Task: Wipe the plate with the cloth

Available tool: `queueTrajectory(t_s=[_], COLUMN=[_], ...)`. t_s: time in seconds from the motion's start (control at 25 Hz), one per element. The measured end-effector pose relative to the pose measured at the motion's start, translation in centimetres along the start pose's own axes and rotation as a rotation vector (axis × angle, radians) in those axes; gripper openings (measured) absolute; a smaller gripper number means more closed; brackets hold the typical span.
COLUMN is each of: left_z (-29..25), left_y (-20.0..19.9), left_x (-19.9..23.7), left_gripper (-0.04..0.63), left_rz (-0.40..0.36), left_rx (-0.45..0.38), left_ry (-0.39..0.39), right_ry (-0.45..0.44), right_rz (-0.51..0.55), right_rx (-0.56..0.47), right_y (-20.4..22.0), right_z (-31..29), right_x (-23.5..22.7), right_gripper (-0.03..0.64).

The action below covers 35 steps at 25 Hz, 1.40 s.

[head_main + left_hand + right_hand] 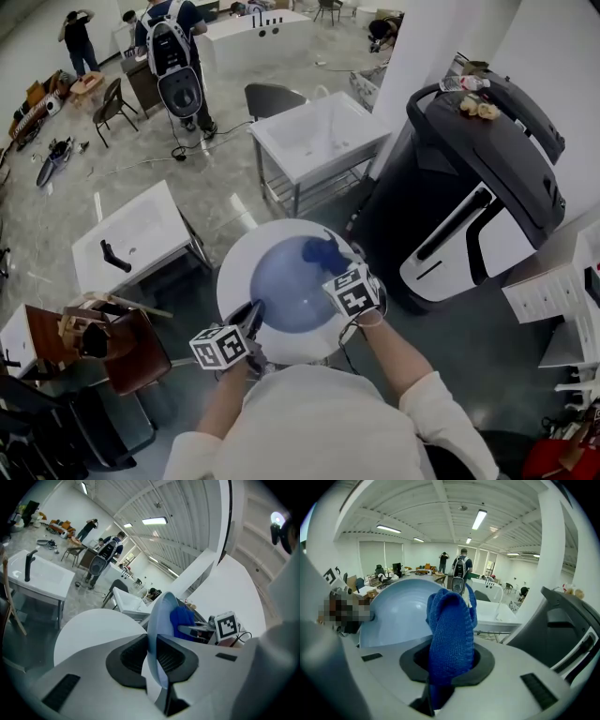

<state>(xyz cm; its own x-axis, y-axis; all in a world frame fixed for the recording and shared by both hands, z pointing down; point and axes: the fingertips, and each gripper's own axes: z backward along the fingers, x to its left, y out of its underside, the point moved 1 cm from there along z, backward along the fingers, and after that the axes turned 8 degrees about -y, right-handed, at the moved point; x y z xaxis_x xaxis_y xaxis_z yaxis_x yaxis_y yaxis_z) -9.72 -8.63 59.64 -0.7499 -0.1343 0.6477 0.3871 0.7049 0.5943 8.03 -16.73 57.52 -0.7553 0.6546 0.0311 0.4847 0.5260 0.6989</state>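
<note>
A pale blue plate [292, 284] is held tilted above a round white table [234, 272]. My left gripper [251, 317] is shut on the plate's near rim; in the left gripper view the plate [158, 634] stands edge-on between the jaws. My right gripper [339, 265] is shut on a dark blue knitted cloth [322, 251], which lies against the plate's upper right part. In the right gripper view the cloth [451, 634] bulges up out of the jaws, with the plate [401, 613] just behind it. The cloth [182, 619] and the right gripper's marker cube [227, 625] also show in the left gripper view.
A big black and white machine [469, 187] stands close on the right. A white sink unit [319, 136] is beyond the table, another sink unit [136, 234] to the left. A chair [131, 352] sits at lower left. People [173, 56] stand far off.
</note>
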Motion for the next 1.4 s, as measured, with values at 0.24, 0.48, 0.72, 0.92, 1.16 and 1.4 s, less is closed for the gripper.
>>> queueTrajectory(t_s=[0.24, 0.48, 0.72, 0.92, 1.16, 1.4], left_z=[-0.9, -1.2, -1.1, -0.3, 0.2, -0.2], left_y=[1.5, 0.5, -1.6, -3.6, -2.6, -0.2], left_x=[-1.1, -0.1, 1.1, 2.4, 3.3, 3.2], left_gripper=[0.06, 0.06, 0.059, 0.06, 0.06, 0.06], left_rz=[-0.013, 0.008, 0.045, 0.054, 0.063, 0.121], left_rx=[0.035, 0.012, -0.049, -0.099, -0.07, -0.027], left_ry=[0.004, -0.027, -0.051, -0.065, -0.071, -0.053], right_ry=[-0.121, -0.295, -0.41, -0.394, -0.252, -0.109], right_rz=[0.034, 0.077, 0.078, 0.096, 0.045, -0.018], right_rx=[-0.054, -0.006, 0.057, 0.167, 0.182, 0.114], right_y=[-3.2, -1.8, 0.9, 4.5, 5.9, 4.9], right_z=[-1.0, -3.2, -3.4, -3.5, -3.0, -2.2], right_x=[5.1, 11.7, 14.8, 13.5, 9.2, 4.5], right_gripper=[0.084, 0.084, 0.084, 0.084, 0.084, 0.084])
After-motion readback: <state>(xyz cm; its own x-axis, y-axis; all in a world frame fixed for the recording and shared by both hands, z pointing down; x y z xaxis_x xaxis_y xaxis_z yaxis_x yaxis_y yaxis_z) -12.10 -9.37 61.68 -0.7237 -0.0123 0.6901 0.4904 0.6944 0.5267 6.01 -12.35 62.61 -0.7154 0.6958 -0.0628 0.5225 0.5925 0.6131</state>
